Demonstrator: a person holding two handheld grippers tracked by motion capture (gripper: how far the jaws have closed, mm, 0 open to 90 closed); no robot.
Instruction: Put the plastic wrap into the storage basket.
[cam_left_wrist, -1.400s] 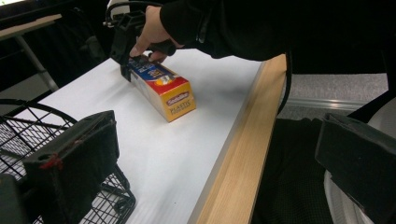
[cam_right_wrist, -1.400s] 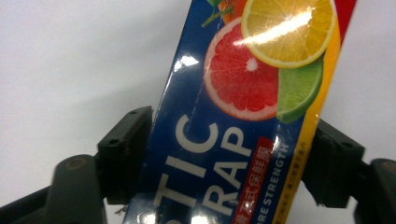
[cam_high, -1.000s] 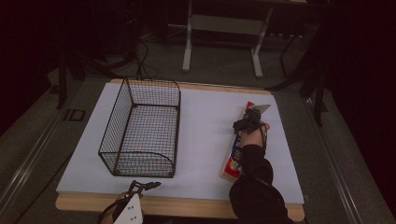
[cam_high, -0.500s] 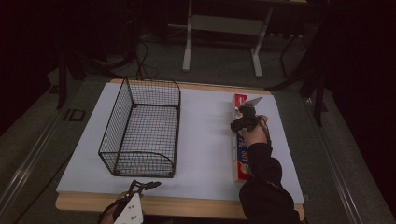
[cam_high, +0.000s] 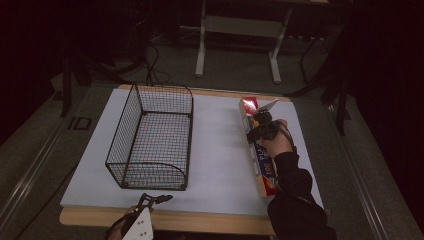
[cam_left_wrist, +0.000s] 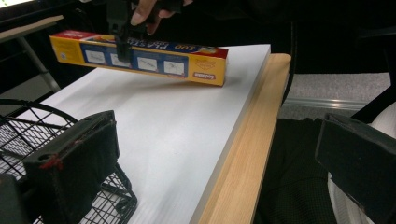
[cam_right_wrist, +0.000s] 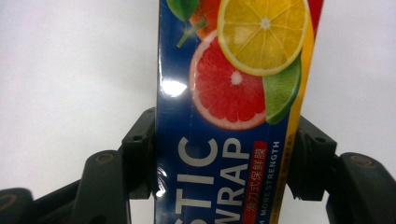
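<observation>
Basket (cam_high: 152, 140) of black wire stands at centre left of the high view as before, and the left gripper (cam_high: 150, 201) waits at the bottom edge just in front of it, jaws apart on nothing. At centre right, the right gripper (cam_high: 261, 126) is clamped across the plastic wrap box (cam_high: 257, 150). A second ago that box lay flat; now its far end is raised off the white board (cam_high: 220, 150), so the lift has begun, probably heading for the basket.
</observation>
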